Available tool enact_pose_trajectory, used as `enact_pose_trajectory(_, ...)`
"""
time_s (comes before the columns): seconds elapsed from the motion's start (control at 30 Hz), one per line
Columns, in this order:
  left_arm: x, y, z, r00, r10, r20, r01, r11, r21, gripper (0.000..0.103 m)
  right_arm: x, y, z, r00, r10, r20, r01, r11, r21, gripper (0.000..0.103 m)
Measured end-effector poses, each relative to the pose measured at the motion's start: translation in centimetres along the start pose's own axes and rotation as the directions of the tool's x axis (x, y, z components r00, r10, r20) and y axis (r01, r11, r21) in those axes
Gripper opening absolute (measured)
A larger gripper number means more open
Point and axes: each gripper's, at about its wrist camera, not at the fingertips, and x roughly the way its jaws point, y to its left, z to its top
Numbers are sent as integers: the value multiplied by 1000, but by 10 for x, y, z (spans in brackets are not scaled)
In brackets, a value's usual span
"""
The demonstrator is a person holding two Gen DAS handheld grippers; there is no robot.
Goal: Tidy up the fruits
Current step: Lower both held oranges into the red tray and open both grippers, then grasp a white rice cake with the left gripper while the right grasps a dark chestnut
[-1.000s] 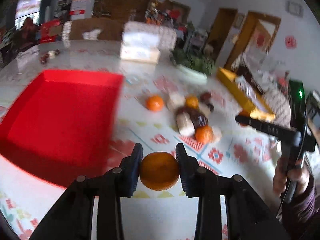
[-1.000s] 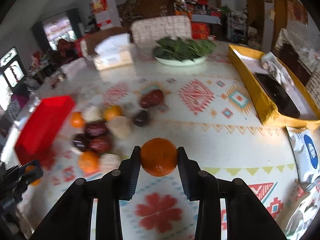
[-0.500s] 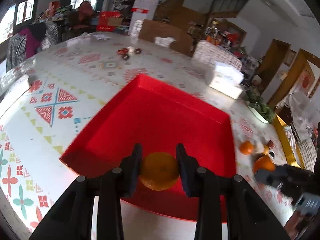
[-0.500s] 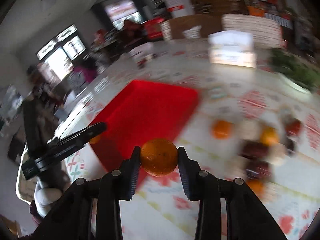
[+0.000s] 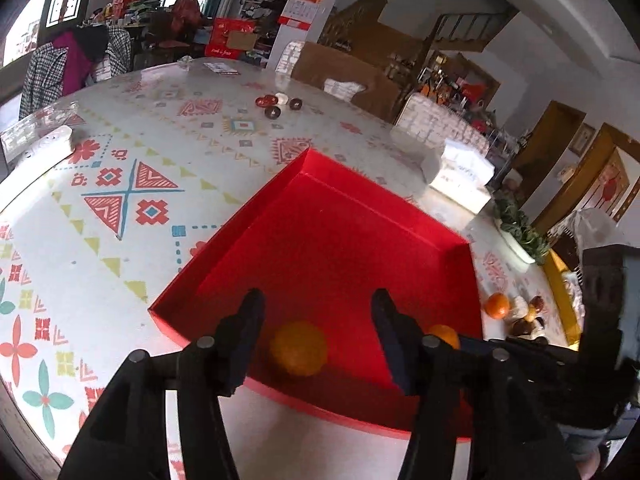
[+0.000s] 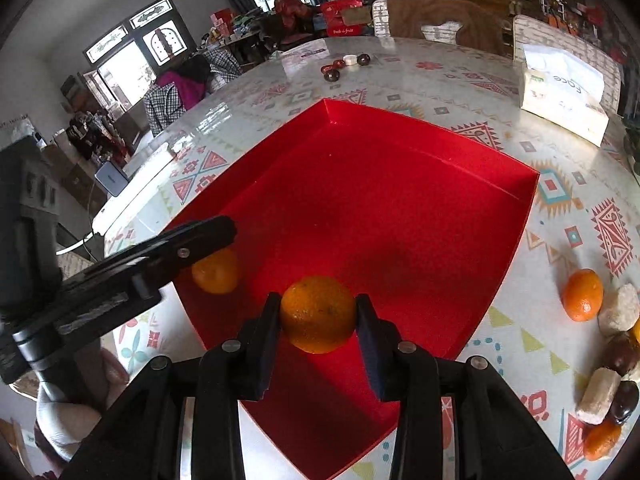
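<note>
Left gripper (image 5: 316, 332) hangs over the near edge of the red tray (image 5: 360, 208) with its jaws spread wide — nothing between them. Below the gap a blurred orange (image 5: 298, 348) sits, or is dropping, just inside the tray's near wall; I can't tell whether it has landed. Spread jaws over the tray look like a release: that fruit goes in here.

Right gripper (image 6: 318, 320) comes in from the right, clamped on a second orange (image 6: 318, 314), both pads pressed to its sides. It holds the fruit above the tray's near corner, tilted down and forward — my guess is it is lining up its own drop beside the first one, which shows in the right wrist view under the other gripper's finger.

Well off to the right on the patterned tablecloth (image 6: 560, 240) waits the remaining pile (image 6: 612, 360) — another orange (image 6: 582, 295), dark fruits, pale pieces. Plenty left to sort.
</note>
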Motion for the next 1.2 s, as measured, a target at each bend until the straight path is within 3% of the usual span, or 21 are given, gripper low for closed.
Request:
enact_pose_trajectory(0.07, -6, -2, -1, 1000, -10, 10, 10, 1000, -5, 62, -5, -4, -3, 1000, 20, 15, -20, 1000, 19, 41)
enact_pose_trajectory(0.2, -15, -10, -2, 999, -26, 24, 26, 1000, -7, 65, -15, -9, -2, 998, 39, 44, -41, 999, 35, 56)
enact_pose_trajectory(0.4, -32, -33, -9, 997, -59, 44, 58, 998, 25, 66, -48, -14, -9, 993, 15, 118, -19, 999, 38, 56)
enact_pose_trajectory(0.53, -40, -47, -10, 994, -98, 55, 96, 995, 36, 72, -81, -26, -22, 977, -78, 199, 72, 997, 35, 56)
enact_pose_trajectory(0.6, -44, -58, -11, 991, -121, 62, 118, 992, 47, 79, -107, -37, -32, 952, -142, 271, 134, 990, 45, 56)
enact_pose_trajectory(0.67, -47, -68, -13, 988, -141, 65, 137, 989, 63, 79, -131, -54, -43, 931, -177, 320, 164, 984, 66, 60)
enact_pose_trajectory(0.7, -48, -72, -14, 987, -151, 62, 146, 987, 72, 79, -141, -66, -48, 925, -210, 316, 190, 977, 92, 66)
enact_pose_trajectory(0.87, -37, -101, -24, 982, -189, 21, 186, 977, 108, 80, -175, -143, -73, 913, -334, 235, 277, 930, 242, 66)
enact_pose_trajectory(1.0, -21, -127, -36, 978, -203, -37, 207, 969, 138, 80, -174, -181, -95, 945, -275, 177, 210, 925, 318, 64)
enact_pose_trajectory(1.2, -10, -148, -48, 977, -199, -78, 209, 966, 154, 80, -154, -179, -96, 964, -184, 189, 118, 941, 317, 52)
